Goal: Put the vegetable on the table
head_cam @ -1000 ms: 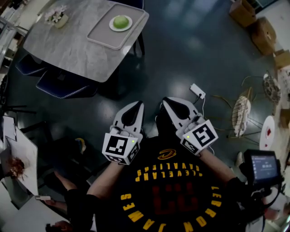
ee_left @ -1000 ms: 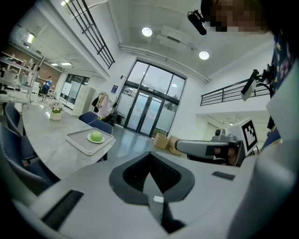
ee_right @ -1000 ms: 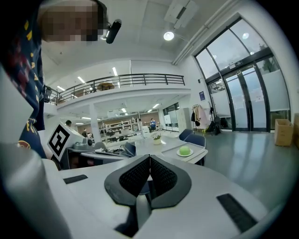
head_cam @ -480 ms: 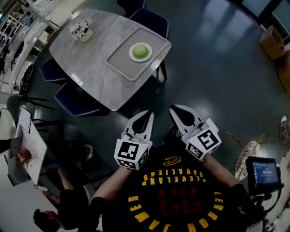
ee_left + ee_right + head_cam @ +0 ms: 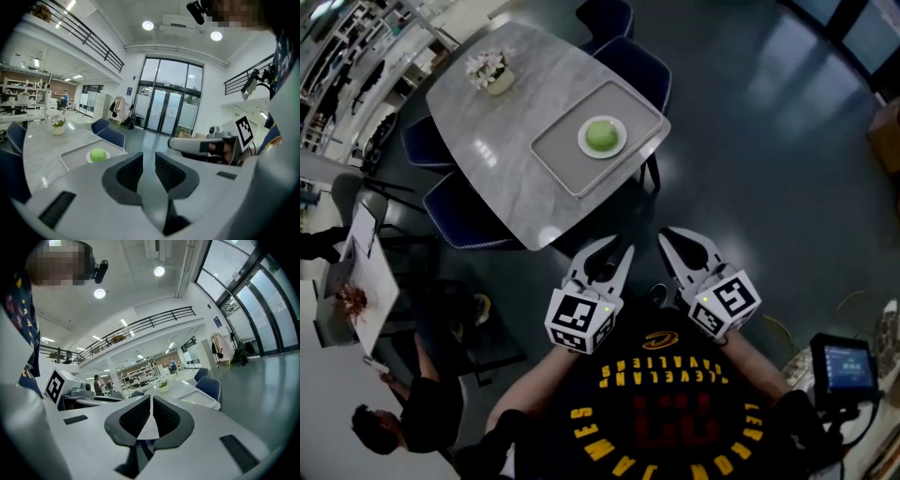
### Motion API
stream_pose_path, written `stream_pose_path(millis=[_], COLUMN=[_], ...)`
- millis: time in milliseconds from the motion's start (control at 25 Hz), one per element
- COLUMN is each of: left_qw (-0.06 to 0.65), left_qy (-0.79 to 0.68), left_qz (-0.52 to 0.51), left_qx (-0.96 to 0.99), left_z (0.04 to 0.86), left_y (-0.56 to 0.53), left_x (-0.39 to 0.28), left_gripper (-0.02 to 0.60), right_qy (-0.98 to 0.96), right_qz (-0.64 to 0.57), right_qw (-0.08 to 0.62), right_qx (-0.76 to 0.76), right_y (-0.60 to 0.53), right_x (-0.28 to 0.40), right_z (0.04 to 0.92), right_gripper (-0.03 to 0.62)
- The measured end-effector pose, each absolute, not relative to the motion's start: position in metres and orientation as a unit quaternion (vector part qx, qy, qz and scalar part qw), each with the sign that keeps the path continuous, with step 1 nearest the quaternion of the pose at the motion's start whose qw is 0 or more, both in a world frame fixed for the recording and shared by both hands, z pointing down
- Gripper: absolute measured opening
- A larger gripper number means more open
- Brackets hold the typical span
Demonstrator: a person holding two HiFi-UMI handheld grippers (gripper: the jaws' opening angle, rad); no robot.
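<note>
Nearer now, the counter (image 5: pixel 487 141) carries the green vegetable (image 5: pixel 601 134) on a plate (image 5: pixel 620 147) in its tray (image 5: pixel 562 157); short of the counter, left gripper (image 5: pixel 620 247) fingers released, right gripper (image 5: pixel 667 235) fingers clenched, empty

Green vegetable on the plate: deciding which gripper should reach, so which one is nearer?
Left, narrowly. The left gripper sits short of the table, nearly in line with the green vegetable; the right gripper is beside it, farther right.
</note>
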State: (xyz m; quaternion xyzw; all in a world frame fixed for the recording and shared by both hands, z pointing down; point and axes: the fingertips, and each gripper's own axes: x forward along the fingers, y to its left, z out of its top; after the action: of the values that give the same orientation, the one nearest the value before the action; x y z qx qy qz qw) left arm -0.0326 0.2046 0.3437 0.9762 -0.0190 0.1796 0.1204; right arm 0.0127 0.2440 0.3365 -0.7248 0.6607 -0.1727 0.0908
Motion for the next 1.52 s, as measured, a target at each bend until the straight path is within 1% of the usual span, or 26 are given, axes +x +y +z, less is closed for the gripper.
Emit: stream_pose_path(millis=[320, 600, 720, 760, 800, 1040, 1160, 1320, 1440, 1480, 1520], left_qw=[0.149, 0.206, 0.239, 0.255, 0.271, 0.346, 0.388, 0.422, 0.473, 0.491, 0.504], left_qy=[-0.033, -0.017, -0.011, -0.009, -0.011, -0.101, -0.141, -0.183, -0.230, -0.245, -0.259], left_qz=[0.169, 0.167, 0.163, 0.163, 0.164, 0.203, 0.190, 0.175, 0.168, 0.166, 0.165], left_qx=[0.974, 0.964, 0.957, 0.953, 0.949, 0.911, 0.891, 0.871, 0.834, 0.820, 0.807], left_z=[0.370, 0.384, 0.387, 0.390, 0.394, 0.450, 0.469, 0.487, 0.513, 0.522, 0.530], left_y=[0.151, 0.075, 0.037, 0.023, 0.009, -0.072, -0.092, -0.091, -0.096, -0.097, -0.097], left_x=[0.033, 0.132, 0.156, 0.160, 0.162, 0.143, 0.129, 0.112, 0.104, 0.102, 0.100], left_gripper=[0.069, 0.069, 0.069, 0.030, 0.000, 0.000, 0.000, 0.002, 0.076, 0.091, 0.094], right_qy=[0.658, 0.620, 0.622, 0.625, 0.627, 0.612, 0.600, 0.608, 0.624, 0.625, 0.627], right_qz=[-0.193, -0.222, -0.236, -0.239, -0.245, -0.348, -0.391, -0.411, -0.443, -0.454, -0.463], right_qw=[0.076, 0.068, 0.059, 0.059, 0.062, 0.089, 0.084, 0.067, 0.065, 0.061, 0.052], right_qx=[-0.724, -0.750, -0.745, -0.741, -0.737, -0.705, -0.693, -0.676, -0.641, -0.632, -0.624], right_y=[0.201, 0.141, 0.102, 0.088, 0.074, 0.010, -0.008, -0.021, -0.042, -0.046, -0.049], right_x=[0.084, 0.185, 0.211, 0.218, 0.225, 0.262, 0.280, 0.291, 0.290, 0.290, 0.290], right_z=[0.360, 0.368, 0.370, 0.371, 0.373, 0.422, 0.448, 0.467, 0.489, 0.497, 0.505], right_gripper=[0.007, 0.006, 0.006, 0.006, 0.006, 0.006, 0.006, 0.007, 0.008, 0.011, 0.078])
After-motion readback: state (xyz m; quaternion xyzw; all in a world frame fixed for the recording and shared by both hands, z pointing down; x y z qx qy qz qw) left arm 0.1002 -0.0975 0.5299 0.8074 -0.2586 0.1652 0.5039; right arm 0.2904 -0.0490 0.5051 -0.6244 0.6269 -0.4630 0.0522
